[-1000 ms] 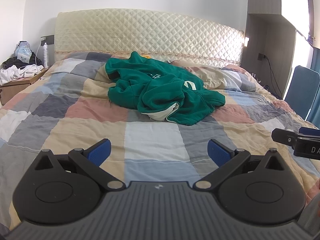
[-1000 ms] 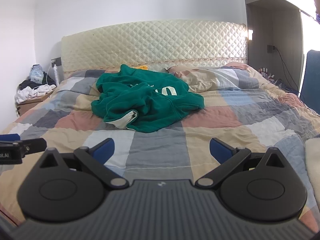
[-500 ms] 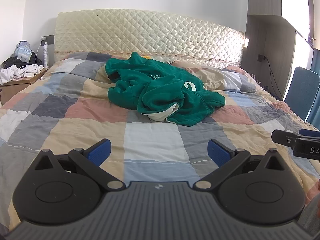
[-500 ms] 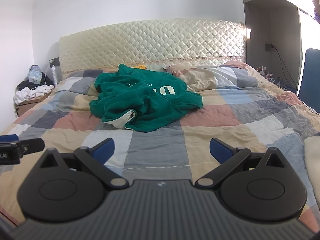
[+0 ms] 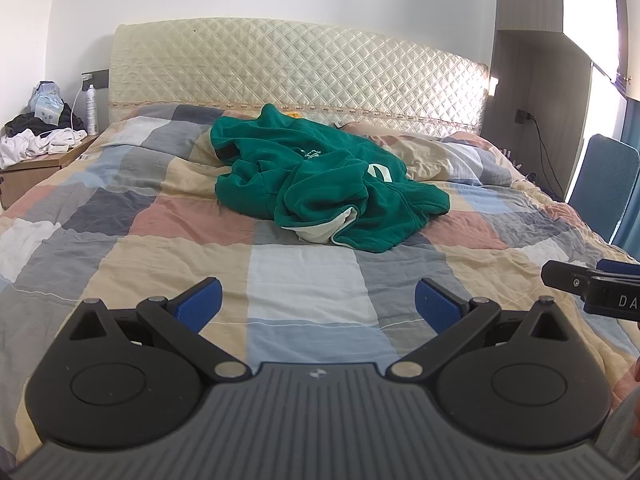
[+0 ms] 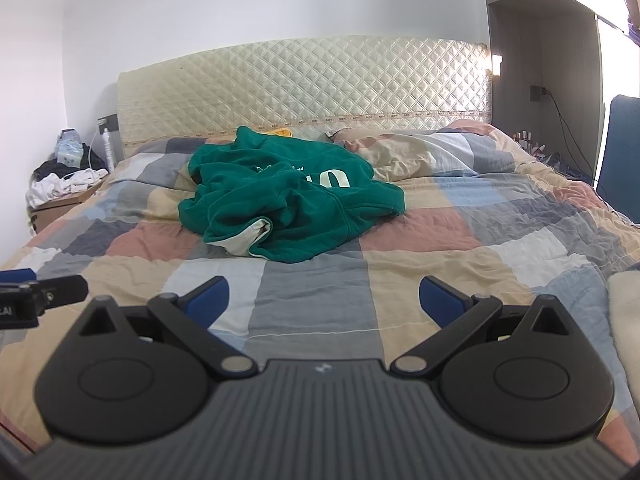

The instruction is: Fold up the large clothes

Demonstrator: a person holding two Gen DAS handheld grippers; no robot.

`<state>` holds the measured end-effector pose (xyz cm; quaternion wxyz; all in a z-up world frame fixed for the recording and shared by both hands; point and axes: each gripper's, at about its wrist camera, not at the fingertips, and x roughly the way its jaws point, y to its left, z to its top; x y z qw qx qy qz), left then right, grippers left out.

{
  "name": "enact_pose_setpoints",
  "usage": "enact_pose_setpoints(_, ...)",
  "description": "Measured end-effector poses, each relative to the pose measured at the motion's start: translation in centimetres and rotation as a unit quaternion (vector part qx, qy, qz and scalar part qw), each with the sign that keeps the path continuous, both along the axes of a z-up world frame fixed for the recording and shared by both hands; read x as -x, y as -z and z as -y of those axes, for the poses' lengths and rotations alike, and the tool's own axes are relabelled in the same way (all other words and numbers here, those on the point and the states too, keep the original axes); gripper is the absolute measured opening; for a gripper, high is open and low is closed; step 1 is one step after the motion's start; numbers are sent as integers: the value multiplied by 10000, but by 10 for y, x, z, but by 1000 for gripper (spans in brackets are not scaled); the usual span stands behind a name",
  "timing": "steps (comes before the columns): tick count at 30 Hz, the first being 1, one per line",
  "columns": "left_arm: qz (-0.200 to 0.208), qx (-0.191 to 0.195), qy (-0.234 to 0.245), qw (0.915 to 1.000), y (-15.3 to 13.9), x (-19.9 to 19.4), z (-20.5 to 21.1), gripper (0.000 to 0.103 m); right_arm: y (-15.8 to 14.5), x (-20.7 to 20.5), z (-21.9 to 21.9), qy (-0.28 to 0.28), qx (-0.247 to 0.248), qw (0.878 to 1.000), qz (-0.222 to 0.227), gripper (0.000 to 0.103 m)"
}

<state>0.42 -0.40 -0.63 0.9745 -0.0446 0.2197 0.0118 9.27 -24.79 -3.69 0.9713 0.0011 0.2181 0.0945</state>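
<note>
A crumpled green sweatshirt (image 5: 320,180) (image 6: 288,200) with white lettering and a pale lining lies in a heap on the checked bedspread (image 5: 304,280) (image 6: 420,248), toward the head of the bed. My left gripper (image 5: 318,300) hovers over the foot of the bed, well short of the garment, open and empty. My right gripper (image 6: 323,295) is likewise open with nothing between its blue pads, and its tip shows in the left wrist view (image 5: 592,284). The left gripper's tip shows at the left edge of the right wrist view (image 6: 40,294).
A quilted cream headboard (image 5: 296,68) backs the bed. A pillow (image 6: 424,152) lies right of the sweatshirt. A wooden nightstand (image 5: 36,160) with piled clothes and a spray can stands at the left. A blue chair (image 5: 604,192) and cables are at the right. A pale fleecy item (image 6: 624,312) lies at the bed's right edge.
Both cameras shifted only slightly; the sweatshirt lies as before. Both grippers stay open and empty.
</note>
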Motion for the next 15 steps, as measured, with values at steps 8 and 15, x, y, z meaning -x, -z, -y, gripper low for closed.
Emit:
enact_pose_setpoints(8,-141,77,-44,9999,7,-8,-2,103,4,-1,1,25,-37,10000,-47,103)
enact_pose_setpoints(15,-82,0,-85,9999,8,-12,0,103,5,-6,-3,31,-24,9999,-94,103)
